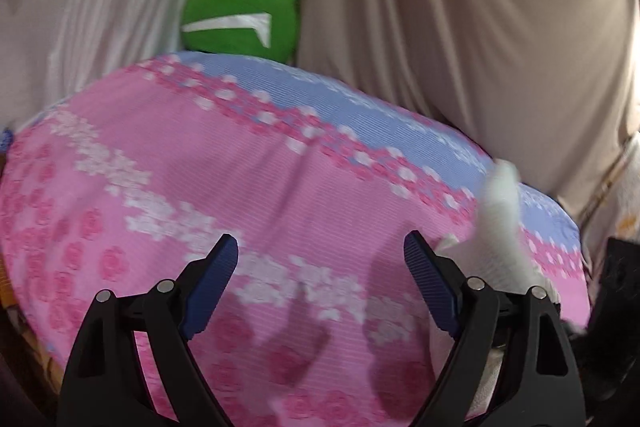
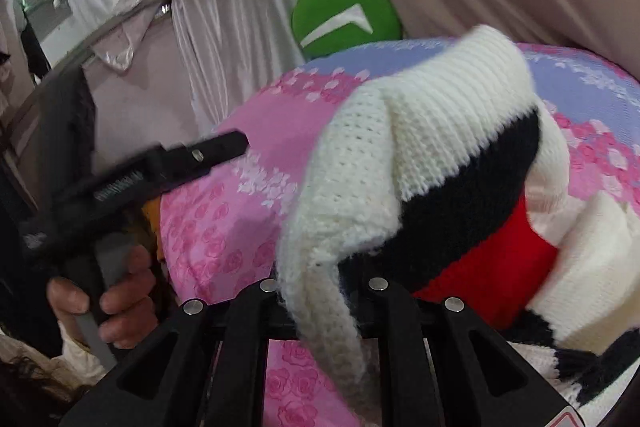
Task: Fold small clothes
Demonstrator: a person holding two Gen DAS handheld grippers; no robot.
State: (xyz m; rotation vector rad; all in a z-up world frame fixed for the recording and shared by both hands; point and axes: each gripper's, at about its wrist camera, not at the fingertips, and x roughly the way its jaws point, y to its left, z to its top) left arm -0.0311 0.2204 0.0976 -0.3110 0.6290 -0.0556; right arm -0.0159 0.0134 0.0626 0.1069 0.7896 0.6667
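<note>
The right gripper [image 2: 320, 291] is clamping down on a knit sweater [image 2: 432, 155], white with black and red stripes, which is bunching up over the jaws and filling the right half of that view. The left gripper [image 1: 320, 279] is hanging wide open with nothing between its fingers, hovering over the pink and blue floral sheet [image 1: 200, 155]. A hand [image 2: 116, 295] is holding it at lower left. A green cushion [image 1: 240, 17] is sitting up top against beige curtains [image 1: 460, 27].
</note>
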